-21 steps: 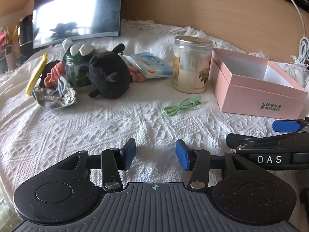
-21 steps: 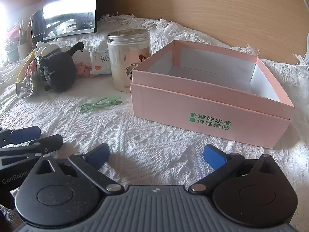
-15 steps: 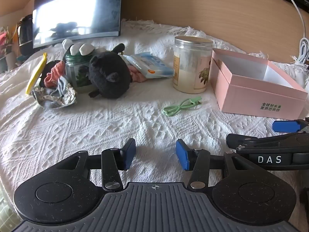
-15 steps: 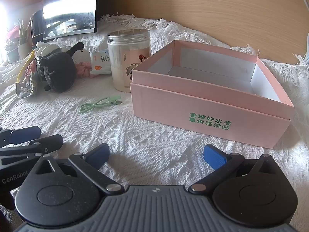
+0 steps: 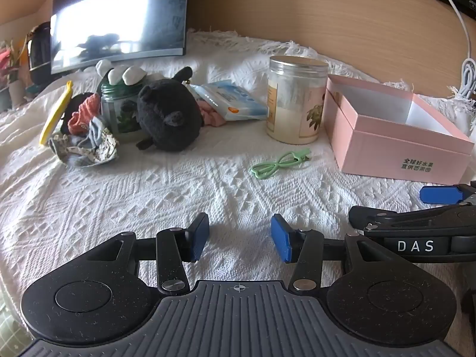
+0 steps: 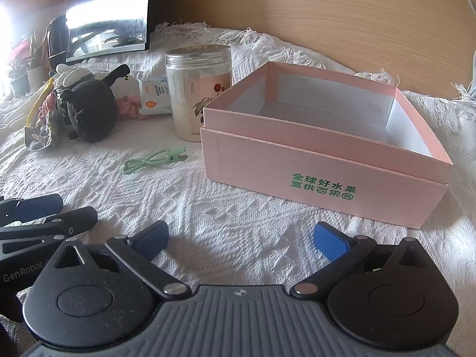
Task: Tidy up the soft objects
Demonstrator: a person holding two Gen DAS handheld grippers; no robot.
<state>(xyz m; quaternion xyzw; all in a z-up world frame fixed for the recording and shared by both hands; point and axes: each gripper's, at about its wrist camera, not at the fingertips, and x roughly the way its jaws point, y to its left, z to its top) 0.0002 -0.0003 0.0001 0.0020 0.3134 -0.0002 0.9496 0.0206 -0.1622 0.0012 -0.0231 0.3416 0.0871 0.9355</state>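
Note:
A black plush toy (image 5: pixel 168 117) lies at the back left of the white knitted cloth, also in the right wrist view (image 6: pixel 89 110). Beside it lie crumpled fabric pieces (image 5: pixel 86 139) and a pink scrunchie (image 5: pixel 209 116). An open, empty pink box (image 5: pixel 395 139) stands at the right, close in front of the right gripper (image 6: pixel 321 154). My left gripper (image 5: pixel 239 236) is open and empty, low over the cloth. My right gripper (image 6: pixel 241 238) is open wide and empty, just before the box.
A clear jar with cream contents (image 5: pixel 294 101) stands left of the box. A green cable (image 5: pixel 279 163) lies in front of it. A tissue pack (image 5: pixel 232 101), a green glass jar (image 5: pixel 119 110), a yellow strip (image 5: pixel 56 113) and a monitor (image 5: pixel 119 17) sit behind.

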